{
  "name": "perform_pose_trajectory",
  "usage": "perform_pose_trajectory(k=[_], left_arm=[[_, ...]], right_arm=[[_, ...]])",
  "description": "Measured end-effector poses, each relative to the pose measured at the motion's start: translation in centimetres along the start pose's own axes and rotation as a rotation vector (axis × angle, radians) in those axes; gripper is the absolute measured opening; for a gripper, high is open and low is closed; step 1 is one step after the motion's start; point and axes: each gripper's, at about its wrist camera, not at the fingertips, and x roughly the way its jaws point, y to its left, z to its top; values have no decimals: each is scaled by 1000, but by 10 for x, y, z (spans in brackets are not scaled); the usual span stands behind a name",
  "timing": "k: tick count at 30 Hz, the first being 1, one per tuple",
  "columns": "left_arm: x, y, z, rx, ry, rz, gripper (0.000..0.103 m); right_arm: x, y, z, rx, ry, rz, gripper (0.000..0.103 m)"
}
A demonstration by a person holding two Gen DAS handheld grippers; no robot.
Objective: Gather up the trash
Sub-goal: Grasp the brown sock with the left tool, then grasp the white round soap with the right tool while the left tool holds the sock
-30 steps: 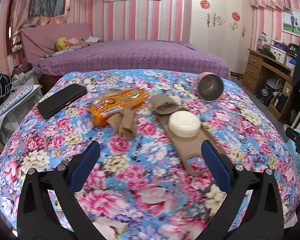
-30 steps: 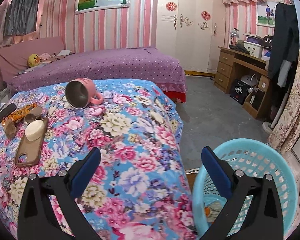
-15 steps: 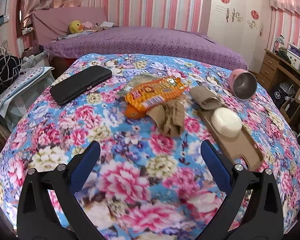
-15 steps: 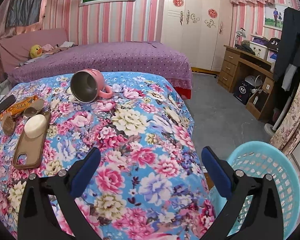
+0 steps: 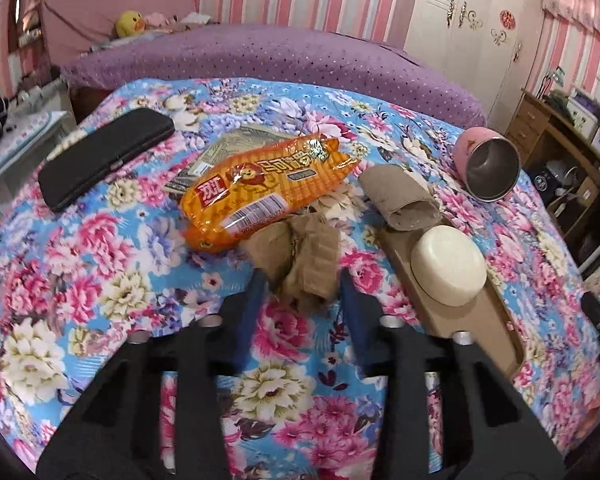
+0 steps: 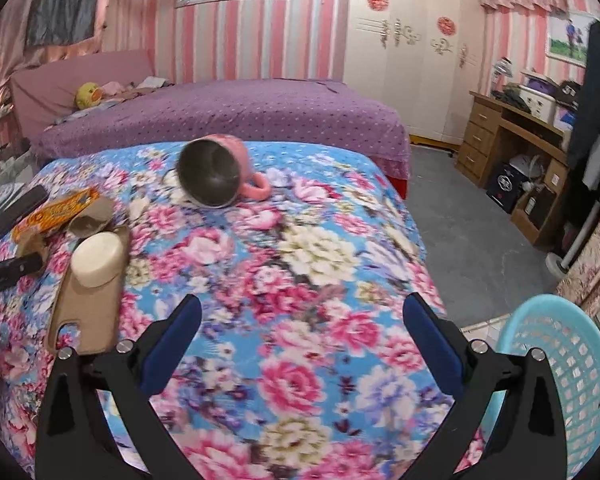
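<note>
Left claw: the left gripper [image 5: 302,280] points down at the flowered bedspread [image 5: 112,280]; its blue-padded jaws are closing, with the near end of a crumpled brown paper wad [image 5: 308,256] between them, and contact of the pads cannot be told.
Trash beyond it: an orange plastic snack wrapper [image 5: 260,188] lies just past the wad, touching it, on top of a flat grey-green packet [image 5: 236,148]; a flattened brown cardboard tube [image 5: 400,196] lies to the right.
Other things on the cover: a tan phone case [image 5: 460,320] lies on the right, bearing a round cream soap bar [image 5: 448,266]; a black phone [image 5: 104,156] lies far left; a pink steel-lined mug [image 5: 486,168] lies on its side far right.
Right claw: the right gripper [image 6: 302,338] hangs over the bedspread with jaws wide and nothing between them.
Bin: a light blue plastic mesh basket [image 6: 572,368] stands on the floor at the near right of the bed.
</note>
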Motion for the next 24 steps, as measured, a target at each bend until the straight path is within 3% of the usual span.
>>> perform_pose_trajectory(k=[10, 12, 14, 19, 24], left_arm=[[-57, 12, -9, 90, -106, 28, 31], [-62, 25, -10, 62, -102, 13, 31], [-63, 39, -10, 42, -94, 22, 31], [-64, 68, -6, 5, -101, 54, 31], [-63, 80, -2, -32, -98, 51, 31]], right_arm=[[1, 76, 10, -131, -7, 189, 97], [6, 97, 14, -170, -8, 211, 91], [16, 116, 18, -200, 24, 245, 76], [36, 143, 19, -232, 105, 295, 54], [43, 156, 20, -245, 133, 320, 51]])
